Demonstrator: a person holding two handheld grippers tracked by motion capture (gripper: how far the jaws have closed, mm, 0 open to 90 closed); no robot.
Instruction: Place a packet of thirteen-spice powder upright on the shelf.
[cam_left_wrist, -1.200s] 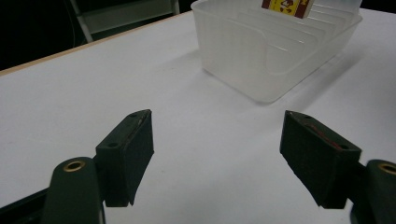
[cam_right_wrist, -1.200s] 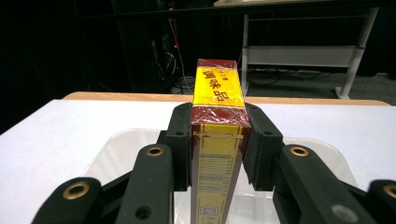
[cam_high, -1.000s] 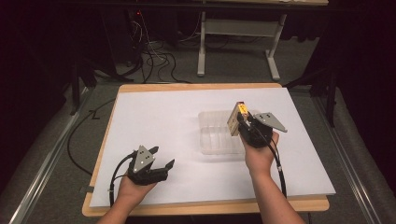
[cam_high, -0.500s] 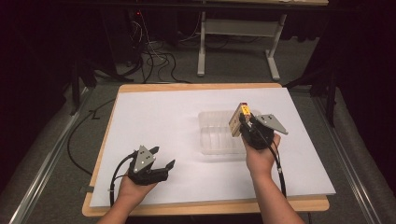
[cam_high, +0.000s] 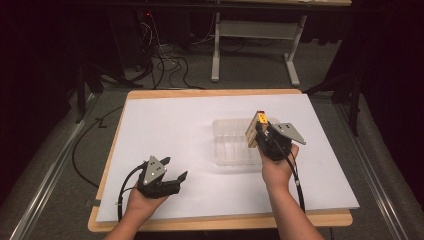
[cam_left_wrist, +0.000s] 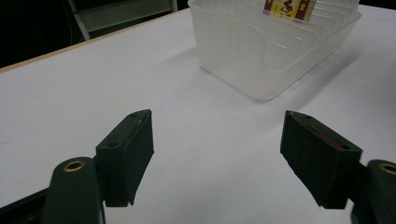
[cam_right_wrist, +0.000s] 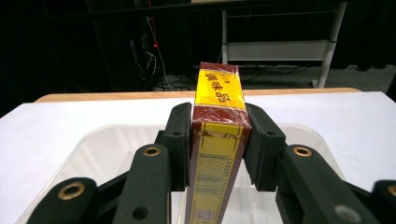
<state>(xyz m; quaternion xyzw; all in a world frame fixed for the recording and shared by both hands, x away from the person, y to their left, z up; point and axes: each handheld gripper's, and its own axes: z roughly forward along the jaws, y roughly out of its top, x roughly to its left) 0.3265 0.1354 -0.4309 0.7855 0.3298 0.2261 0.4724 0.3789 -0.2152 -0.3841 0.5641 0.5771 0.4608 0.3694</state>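
My right gripper (cam_high: 260, 131) (cam_right_wrist: 218, 140) is shut on a small yellow and dark red box (cam_high: 255, 129) (cam_right_wrist: 217, 135) with a barcode on its near face. It holds the box over the right side of a clear plastic tub (cam_high: 234, 142) (cam_right_wrist: 116, 144) on the white sheet. My left gripper (cam_high: 172, 170) (cam_left_wrist: 229, 154) rests open near the table's front left, its jaws wide apart with nothing between them. The left gripper view looks across bare white sheet to the tub (cam_left_wrist: 275, 46), with the box (cam_left_wrist: 288, 8) at the top edge.
The white sheet (cam_high: 170, 130) covers a wooden table (cam_high: 220, 221). Black cables (cam_high: 165, 62) and a grey desk frame (cam_high: 255, 30) lie on the floor beyond the far edge. A cable (cam_high: 82, 150) hangs off the table's left side.
The right gripper with the box has shifted slightly over the tub. The left gripper has stayed put.
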